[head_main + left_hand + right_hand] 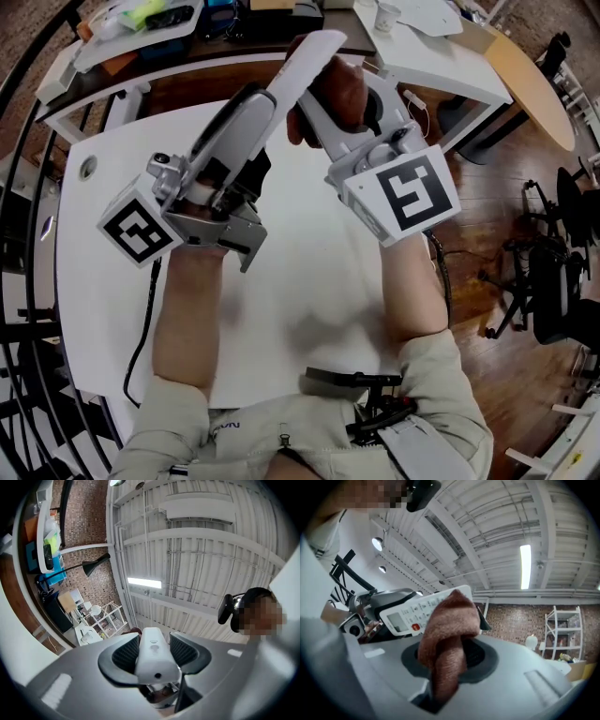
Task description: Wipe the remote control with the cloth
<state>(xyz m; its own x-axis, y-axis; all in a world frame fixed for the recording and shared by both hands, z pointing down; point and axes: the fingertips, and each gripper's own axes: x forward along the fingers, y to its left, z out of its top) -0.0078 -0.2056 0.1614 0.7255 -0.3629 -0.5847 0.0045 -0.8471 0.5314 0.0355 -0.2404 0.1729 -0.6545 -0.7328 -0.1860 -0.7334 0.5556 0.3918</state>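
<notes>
While both tongs are raised above the white counter [309,291], I have the remote control [302,64] clamped by one end in the left tongs [265,111], the ribbed pads pressing its white casing from either side. The right tongs [330,117] are clenched on a reddish-brown cloth [343,86], which is bunched against the upper part of the remote.

The head view gives me only the remote's plain white back, slanting up and away from me, with the cloth on its right side. Only the right gripper view shows its face: a small screen, rows of buttons and one red key, with the cloth folded over the tongs and covering the near part of that face. The left gripper view shows the remote's butt end with a small dark hole, and the ribbed ceiling beyond.

A black cable [142,328] trails along the counter's left side. A paper cup [386,15] stands on a farther counter [450,66], and black chairs [553,281] stand on the wood floor [487,248] at right. My forearms [187,319] and the tongs' bodies hide much of the counter beneath them.
</notes>
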